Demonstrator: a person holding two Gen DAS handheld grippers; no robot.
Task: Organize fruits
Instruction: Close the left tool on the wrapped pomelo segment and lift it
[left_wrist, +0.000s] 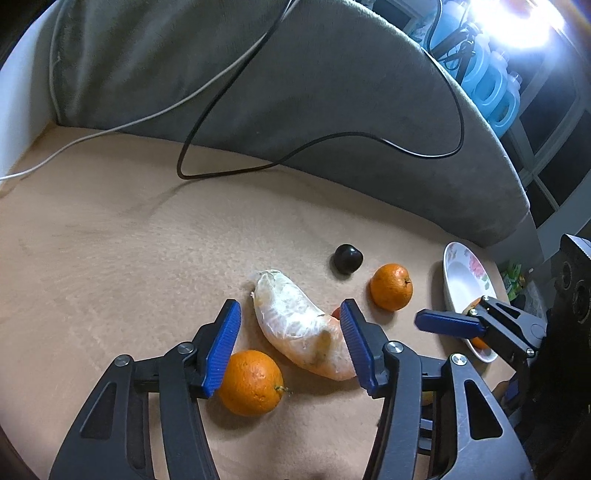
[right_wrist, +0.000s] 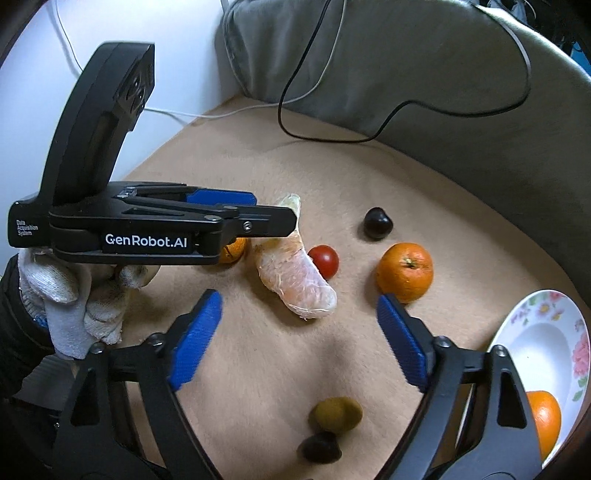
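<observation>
Between my left tongs (left_wrist: 290, 347), spread wide, lay the peeled segment (left_wrist: 301, 328).
Ahead of my right tongs (right_wrist: 299, 338), equally wide, sat 1 tomato (right_wrist: 324, 260).

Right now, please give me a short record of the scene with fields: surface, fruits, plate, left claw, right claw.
surface: beige table
fruits loose: peeled citrus piece, two oranges, small red fruit, dark fruit, green fruit
plate: floral plate, holds one orange
left claw: open, over the peeled citrus piece, holding nothing
right claw: open, holding nothing
</observation>
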